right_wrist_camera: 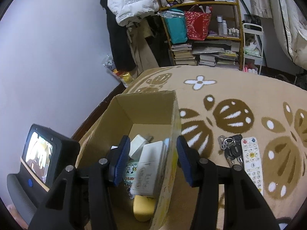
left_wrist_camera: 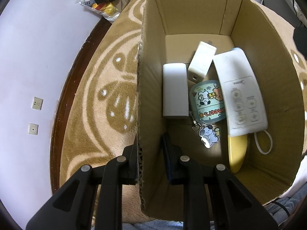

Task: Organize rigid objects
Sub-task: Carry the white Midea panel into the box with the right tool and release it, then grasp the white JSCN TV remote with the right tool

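Pale lilac wall, 9 o'clock; two sockets low down. Tan patterned blanket underfoot. Crowded wooden shelf, 12 o'clock, stacked books below; white puffer jacket hanging beside.

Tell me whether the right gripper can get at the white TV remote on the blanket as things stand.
Probably not yet: the right gripper has its jaws open astride the cardboard box wall. Once lifted clear, the white TV remote lies uncovered beside the keys.
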The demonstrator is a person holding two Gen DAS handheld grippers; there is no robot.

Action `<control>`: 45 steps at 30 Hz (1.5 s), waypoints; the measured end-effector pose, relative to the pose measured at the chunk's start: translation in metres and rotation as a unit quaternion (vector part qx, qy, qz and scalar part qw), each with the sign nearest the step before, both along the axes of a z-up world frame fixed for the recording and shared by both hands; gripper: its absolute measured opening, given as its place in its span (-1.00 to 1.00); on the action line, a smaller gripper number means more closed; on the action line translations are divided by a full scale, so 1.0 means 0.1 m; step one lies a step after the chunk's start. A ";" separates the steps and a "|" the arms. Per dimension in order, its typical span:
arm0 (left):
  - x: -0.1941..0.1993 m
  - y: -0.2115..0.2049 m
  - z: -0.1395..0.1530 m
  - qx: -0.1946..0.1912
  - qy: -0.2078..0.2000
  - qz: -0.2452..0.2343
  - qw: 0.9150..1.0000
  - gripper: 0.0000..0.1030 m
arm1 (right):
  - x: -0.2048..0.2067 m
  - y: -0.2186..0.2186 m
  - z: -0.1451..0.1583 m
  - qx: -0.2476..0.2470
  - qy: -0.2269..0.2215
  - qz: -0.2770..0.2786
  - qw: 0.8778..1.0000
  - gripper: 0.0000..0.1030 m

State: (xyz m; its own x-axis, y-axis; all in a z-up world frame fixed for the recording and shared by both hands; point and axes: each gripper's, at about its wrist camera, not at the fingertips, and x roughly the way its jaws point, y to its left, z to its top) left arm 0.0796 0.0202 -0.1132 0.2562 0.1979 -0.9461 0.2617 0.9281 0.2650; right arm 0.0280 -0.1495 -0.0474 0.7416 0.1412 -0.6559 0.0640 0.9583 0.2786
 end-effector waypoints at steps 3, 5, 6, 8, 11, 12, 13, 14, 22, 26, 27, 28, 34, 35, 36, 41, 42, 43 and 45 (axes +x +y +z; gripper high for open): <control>-0.01 -0.01 -0.01 0.001 0.000 -0.001 1.000 -0.60 | -0.01 -0.09 0.03 0.004 -0.005 -0.016 1.000 0.31; -0.01 -0.02 -0.01 0.002 0.000 -0.001 1.000 -0.60 | -0.01 -0.15 0.05 0.000 -0.006 -0.027 1.000 0.43; -0.02 -0.02 -0.01 0.002 0.000 -0.001 1.000 -0.60 | -0.01 -0.18 0.05 -0.003 -0.007 -0.032 0.999 0.57; -0.01 -0.02 -0.01 0.002 0.000 -0.001 1.000 -0.59 | -0.01 -0.26 0.06 -0.015 -0.011 -0.050 0.999 0.77; -0.02 -0.02 -0.01 0.003 0.001 -0.002 1.000 -0.59 | -0.01 -0.40 0.04 -0.025 -0.008 -0.073 0.997 0.92; -0.02 -0.02 -0.01 0.003 0.001 -0.002 1.000 -0.59 | 0.00 -0.44 0.03 -0.025 -0.005 -0.077 0.997 0.99; -0.02 -0.02 -0.01 0.004 0.001 -0.002 1.000 -0.59 | 0.01 -0.50 0.01 -0.026 0.000 -0.085 0.996 1.00; -0.02 -0.02 0.00 0.004 0.001 -0.002 1.000 -0.59 | 0.02 -0.57 -0.02 -0.025 0.006 -0.094 0.995 1.00; -0.02 -0.03 -0.01 0.004 0.001 -0.002 1.000 -0.59 | 0.06 -1.03 -0.32 0.002 0.060 -0.139 0.988 1.00; -0.03 -0.03 -0.01 0.006 0.002 -0.003 1.000 -0.59 | 0.04 -1.19 -0.44 0.003 0.073 -0.157 0.985 1.00; -0.03 -0.03 -0.01 0.006 0.003 -0.003 1.000 -0.59 | 0.04 -1.21 -0.47 0.000 0.078 -0.161 0.984 1.00; -0.03 -0.03 -0.01 0.006 0.003 -0.004 1.000 -0.59 | 0.04 -1.24 -0.49 -0.002 0.082 -0.164 0.983 1.00; -0.03 -0.02 -0.02 0.005 0.005 -0.002 1.000 -0.59 | 0.02 -1.39 -0.66 0.013 0.111 -0.180 0.977 1.00; -0.03 -0.02 -0.02 0.005 0.004 -0.003 1.000 -0.59 | 0.01 -1.41 -0.69 0.016 0.115 -0.182 0.976 1.00; -0.03 -0.02 -0.02 0.006 0.004 -0.004 1.000 -0.59 | 0.01 -1.43 -0.72 0.018 0.118 -0.187 0.975 1.00; -0.03 -0.02 -0.02 0.005 0.005 -0.003 1.000 -0.59 | 0.01 -1.52 -0.85 0.026 0.143 -0.195 0.970 0.72; -0.03 -0.02 -0.02 0.005 0.005 -0.003 1.000 -0.59 | 0.02 -1.53 -0.88 0.028 0.150 -0.198 0.968 0.63; -0.03 -0.02 -0.02 0.006 0.005 -0.003 1.000 -0.59 | 0.02 -1.55 -0.91 0.030 0.157 -0.200 0.967 0.58; -0.03 -0.02 -0.02 0.007 0.005 -0.004 1.000 -0.59 | 0.02 -1.58 -0.98 0.038 0.169 -0.203 0.964 0.52</control>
